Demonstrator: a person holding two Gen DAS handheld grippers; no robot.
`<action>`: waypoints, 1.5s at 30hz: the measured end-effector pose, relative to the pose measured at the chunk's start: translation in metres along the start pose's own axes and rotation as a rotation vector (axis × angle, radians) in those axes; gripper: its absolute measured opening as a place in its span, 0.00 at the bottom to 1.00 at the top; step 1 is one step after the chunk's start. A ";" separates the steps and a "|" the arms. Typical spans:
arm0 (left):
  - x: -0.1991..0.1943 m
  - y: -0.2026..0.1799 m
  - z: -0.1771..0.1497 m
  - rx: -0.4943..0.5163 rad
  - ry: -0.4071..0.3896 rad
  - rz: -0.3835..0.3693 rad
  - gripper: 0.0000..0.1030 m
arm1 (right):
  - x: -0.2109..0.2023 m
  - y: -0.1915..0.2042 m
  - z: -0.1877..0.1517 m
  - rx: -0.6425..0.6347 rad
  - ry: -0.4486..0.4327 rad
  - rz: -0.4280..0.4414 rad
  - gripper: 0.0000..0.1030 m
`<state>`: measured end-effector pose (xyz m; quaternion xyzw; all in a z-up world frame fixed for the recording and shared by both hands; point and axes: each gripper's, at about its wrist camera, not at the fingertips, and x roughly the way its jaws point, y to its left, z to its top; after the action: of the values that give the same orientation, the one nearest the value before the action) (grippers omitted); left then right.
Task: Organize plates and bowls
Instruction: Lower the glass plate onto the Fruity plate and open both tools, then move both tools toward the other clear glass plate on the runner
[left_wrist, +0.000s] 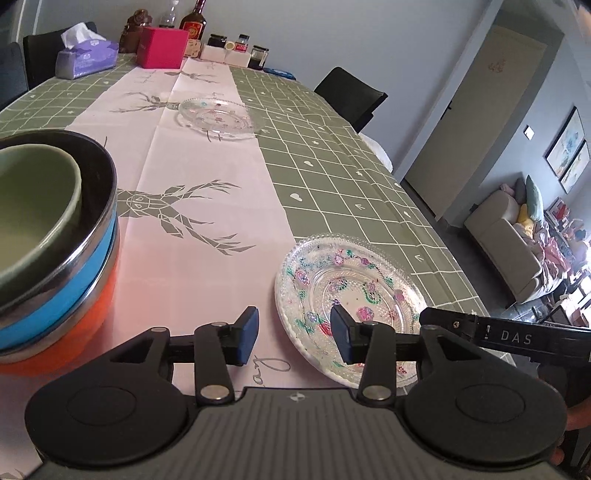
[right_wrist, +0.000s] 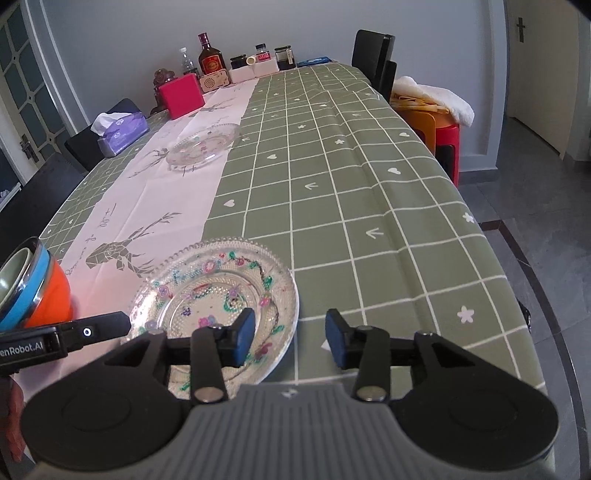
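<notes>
Green checked cloth with a pale deer-print runner covers the long table (right_wrist: 332, 177), on which the near glass plate (right_wrist: 218, 295) is laid flat, close to the front edge. Clear beaded glass painted with small flowers is seen; a second glass plate (right_wrist: 201, 146) is set well apart, further along the runner. Nested bowls (left_wrist: 48, 236) are stacked at the left: green inside steel-rimmed blue, on orange. The left gripper (left_wrist: 293, 334) and right gripper (right_wrist: 290, 336) are held apart and empty, over the near plate's edges. A slip is judged likely, since smooth thin glass could be pinched poorly and chipped against the other plate.
</notes>
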<state>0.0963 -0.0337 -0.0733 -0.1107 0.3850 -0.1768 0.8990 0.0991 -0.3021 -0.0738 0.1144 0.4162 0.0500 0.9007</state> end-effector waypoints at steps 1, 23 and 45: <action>0.000 -0.002 -0.003 0.017 -0.005 0.008 0.50 | 0.001 0.001 -0.004 0.012 0.006 -0.004 0.47; 0.005 -0.014 -0.015 0.095 -0.026 0.012 0.22 | 0.001 0.016 -0.030 0.084 -0.071 0.006 0.31; -0.071 -0.015 0.049 0.195 0.079 -0.008 0.42 | -0.038 0.050 0.023 -0.163 -0.036 0.052 0.64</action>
<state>0.0833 -0.0160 0.0119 -0.0173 0.4007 -0.2212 0.8889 0.0921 -0.2642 -0.0184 0.0523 0.3916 0.1049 0.9126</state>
